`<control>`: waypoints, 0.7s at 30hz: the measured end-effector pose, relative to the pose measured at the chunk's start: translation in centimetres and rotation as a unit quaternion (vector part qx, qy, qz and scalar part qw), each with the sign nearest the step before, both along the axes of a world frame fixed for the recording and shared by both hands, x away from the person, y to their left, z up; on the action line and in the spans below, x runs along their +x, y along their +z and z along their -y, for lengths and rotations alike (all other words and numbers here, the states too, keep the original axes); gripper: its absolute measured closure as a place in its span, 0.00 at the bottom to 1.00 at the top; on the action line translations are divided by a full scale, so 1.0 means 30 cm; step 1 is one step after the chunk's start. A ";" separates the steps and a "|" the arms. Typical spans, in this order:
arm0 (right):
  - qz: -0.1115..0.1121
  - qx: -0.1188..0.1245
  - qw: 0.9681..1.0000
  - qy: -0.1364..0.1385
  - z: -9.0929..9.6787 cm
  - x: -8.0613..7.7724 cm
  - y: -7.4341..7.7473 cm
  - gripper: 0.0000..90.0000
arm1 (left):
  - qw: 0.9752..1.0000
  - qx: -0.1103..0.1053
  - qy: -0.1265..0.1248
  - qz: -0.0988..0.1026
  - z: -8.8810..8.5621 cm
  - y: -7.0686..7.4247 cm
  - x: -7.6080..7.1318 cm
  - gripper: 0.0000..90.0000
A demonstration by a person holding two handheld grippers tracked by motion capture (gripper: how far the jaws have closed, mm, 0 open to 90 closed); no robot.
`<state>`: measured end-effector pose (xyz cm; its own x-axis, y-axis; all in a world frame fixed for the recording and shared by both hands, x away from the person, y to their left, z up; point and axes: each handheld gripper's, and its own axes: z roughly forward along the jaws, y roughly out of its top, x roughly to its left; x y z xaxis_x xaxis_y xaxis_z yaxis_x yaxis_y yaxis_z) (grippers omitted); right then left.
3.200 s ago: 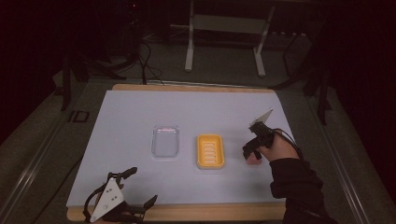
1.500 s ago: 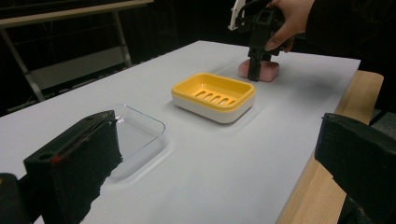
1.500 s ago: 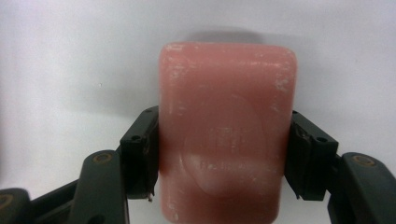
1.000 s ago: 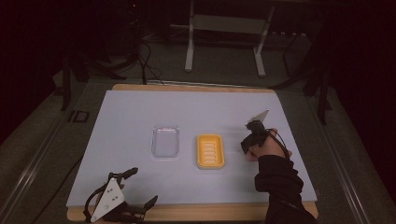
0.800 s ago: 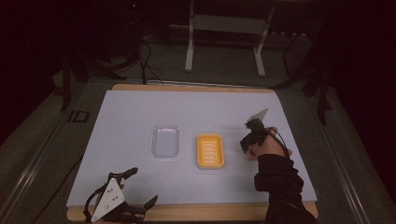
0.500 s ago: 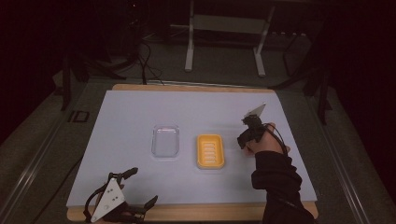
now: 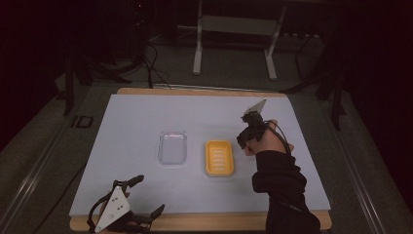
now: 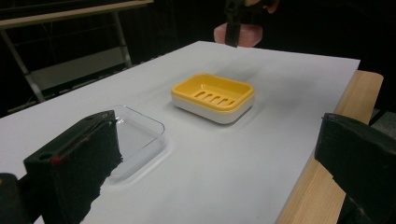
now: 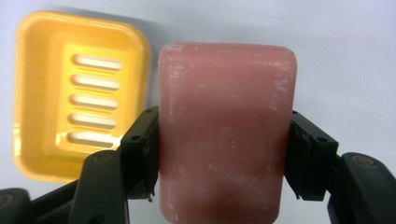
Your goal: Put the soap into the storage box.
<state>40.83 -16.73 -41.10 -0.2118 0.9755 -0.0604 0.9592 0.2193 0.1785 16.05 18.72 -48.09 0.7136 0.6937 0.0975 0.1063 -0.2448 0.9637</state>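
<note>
Right gripper [image 9: 219,154] clamps a pink soap bar [image 9: 226,130] above the white sheet.

In the right gripper view the bar fills the centre, both black jaws pressing its sides, with the yellow soap dish [image 9: 77,93] at upper left, apart from it. In the high view the left gripper [image 7: 122,207] lies at lower left, jaws spread and empty; a clear lid [image 7: 173,147] sits just left of the dish.

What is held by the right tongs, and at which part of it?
The right tongs hold a pink soap bar, clamped across its two long sides near the lower half. The left tongs stand open and hold nothing.
</note>
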 end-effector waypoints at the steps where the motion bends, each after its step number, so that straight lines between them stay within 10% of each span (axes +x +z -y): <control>1: 0.003 0.001 1.000 0.002 -0.011 0.000 0.008 0.41 | 1.000 0.000 0.000 0.000 0.000 0.000 0.000 0.01; 21: -0.005 0.026 0.999 0.042 -0.219 -0.008 -0.013 0.41 | 1.000 0.004 -0.003 0.005 0.000 0.002 -0.004 0.01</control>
